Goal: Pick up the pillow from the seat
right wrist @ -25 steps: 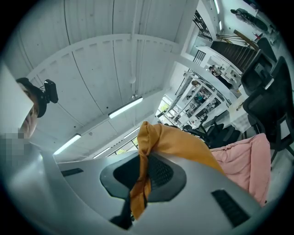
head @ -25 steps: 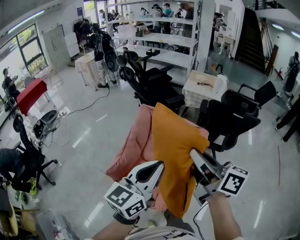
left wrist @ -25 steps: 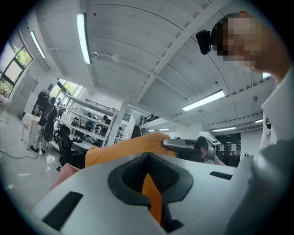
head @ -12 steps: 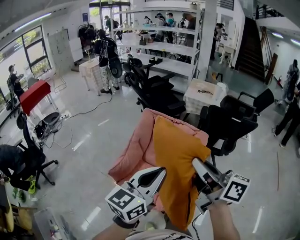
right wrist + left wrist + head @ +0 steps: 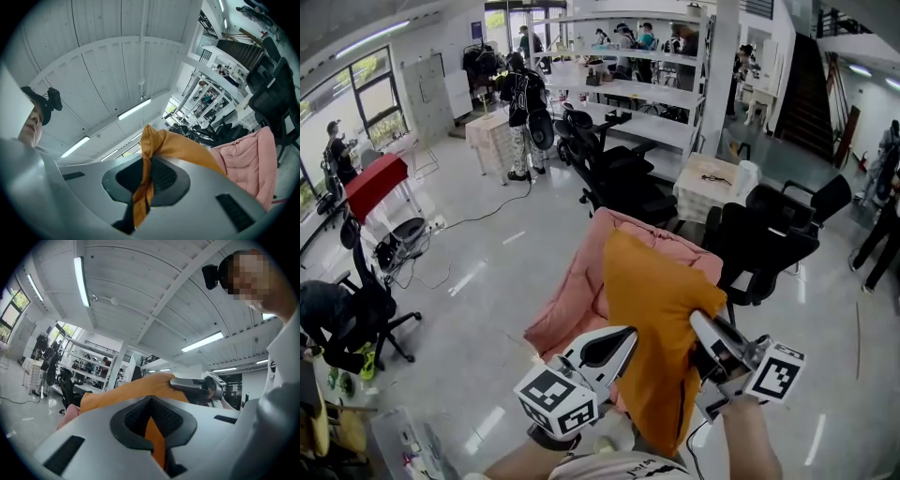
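An orange pillow (image 5: 652,319) hangs upright in the air in front of a pink padded seat (image 5: 581,291). My left gripper (image 5: 622,339) is shut on the pillow's lower left edge. My right gripper (image 5: 697,326) is shut on its right edge. In the left gripper view a fold of orange cloth (image 5: 153,439) is pinched between the jaws of the left gripper (image 5: 152,425). In the right gripper view the right gripper (image 5: 144,180) clamps a bunched strip of the pillow (image 5: 183,147), with the pink seat (image 5: 248,164) behind it.
Black office chairs stand behind the seat (image 5: 619,178) and to its right (image 5: 764,244). A small cloth-covered table (image 5: 708,183) is behind them. A person (image 5: 520,98) stands at the back, another sits at the left (image 5: 337,319). Cables (image 5: 441,272) trail on the floor.
Both grippers keep their hold on the pillow at about the same height. The head view has shifted a little, so the seat and room sit slightly lower in the picture.
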